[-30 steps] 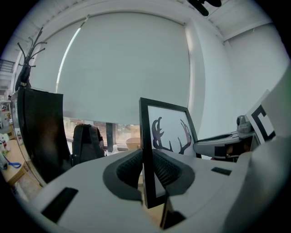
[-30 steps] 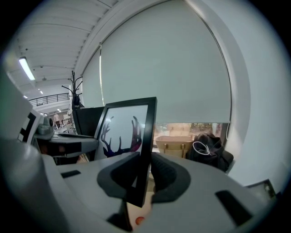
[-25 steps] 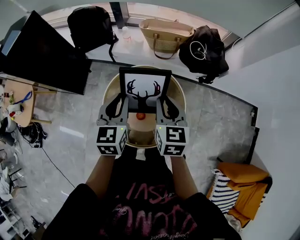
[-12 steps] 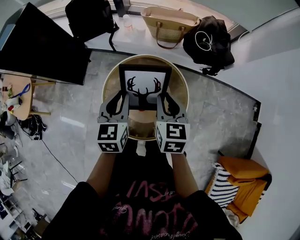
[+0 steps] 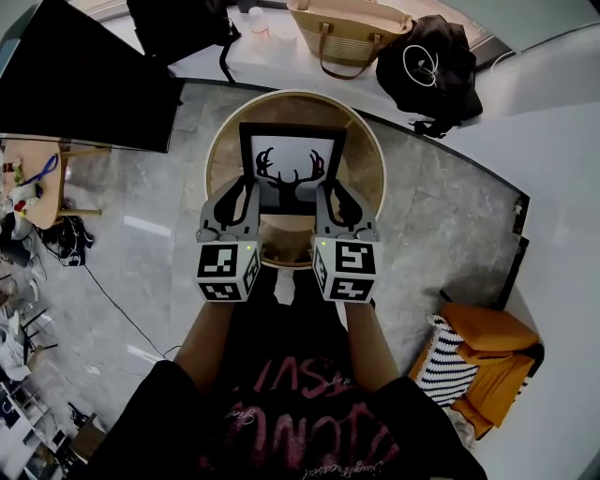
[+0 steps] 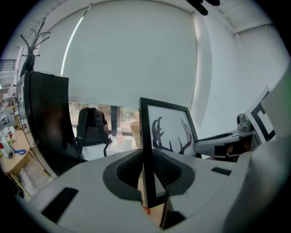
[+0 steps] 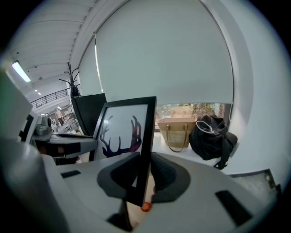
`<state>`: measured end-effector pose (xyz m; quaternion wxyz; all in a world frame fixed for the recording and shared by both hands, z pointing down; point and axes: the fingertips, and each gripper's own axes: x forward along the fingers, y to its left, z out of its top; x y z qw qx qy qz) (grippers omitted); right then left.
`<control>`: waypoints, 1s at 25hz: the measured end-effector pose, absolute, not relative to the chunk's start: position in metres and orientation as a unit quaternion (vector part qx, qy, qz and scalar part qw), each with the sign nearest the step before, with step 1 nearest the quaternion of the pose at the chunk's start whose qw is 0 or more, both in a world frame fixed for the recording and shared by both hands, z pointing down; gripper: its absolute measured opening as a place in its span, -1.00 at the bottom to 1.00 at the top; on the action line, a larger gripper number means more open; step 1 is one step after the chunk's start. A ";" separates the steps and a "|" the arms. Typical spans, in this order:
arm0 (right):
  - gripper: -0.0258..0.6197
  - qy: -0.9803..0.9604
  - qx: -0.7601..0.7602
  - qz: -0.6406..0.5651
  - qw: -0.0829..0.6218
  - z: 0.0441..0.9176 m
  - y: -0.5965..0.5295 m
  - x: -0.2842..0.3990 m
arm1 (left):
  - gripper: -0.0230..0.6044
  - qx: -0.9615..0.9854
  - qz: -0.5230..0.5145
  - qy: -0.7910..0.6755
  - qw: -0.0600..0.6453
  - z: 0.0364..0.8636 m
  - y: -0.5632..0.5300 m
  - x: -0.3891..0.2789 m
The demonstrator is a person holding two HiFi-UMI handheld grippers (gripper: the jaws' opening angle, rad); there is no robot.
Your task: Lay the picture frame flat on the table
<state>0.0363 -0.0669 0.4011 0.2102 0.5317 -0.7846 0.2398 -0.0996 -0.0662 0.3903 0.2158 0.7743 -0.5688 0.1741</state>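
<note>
Grey marble floor [image 5: 441,216] surrounds the round wooden worktop [image 5: 371,159] in front of you, and a white ledge [image 5: 272,66] behind it carries a black backpack [image 5: 178,23], a woven bag [image 5: 349,33] and a black bag [image 5: 431,66]. Your picture frame [image 5: 291,169] (black border, antler print on white) stands upright over that worktop, facing you. Your left tool [image 5: 246,202] is pinching the frame's left edge, its 2 jaws pressed against the front and back of the border. Your right tool [image 5: 328,199] clamps the right edge the same way. Both tools sit level on the frame's lower half. A small red thing [image 7: 145,207] lies on the worktop just below the frame. You can't tell whether the frame's bottom touches the wood.
</note>
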 end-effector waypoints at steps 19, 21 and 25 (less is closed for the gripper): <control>-0.66 -0.775 0.518 0.277 0.233 0.455 -0.049 0.033 | -0.70 0.759 0.201 -0.567 0.249 0.442 -0.047 -0.103; -0.66 -0.773 0.517 0.282 0.235 0.462 -0.047 0.034 | -0.70 0.758 0.204 -0.566 0.253 0.449 -0.046 -0.102; -0.66 -0.767 0.519 0.292 0.239 0.476 -0.042 0.038 | -0.70 0.756 0.210 -0.562 0.261 0.462 -0.041 -0.098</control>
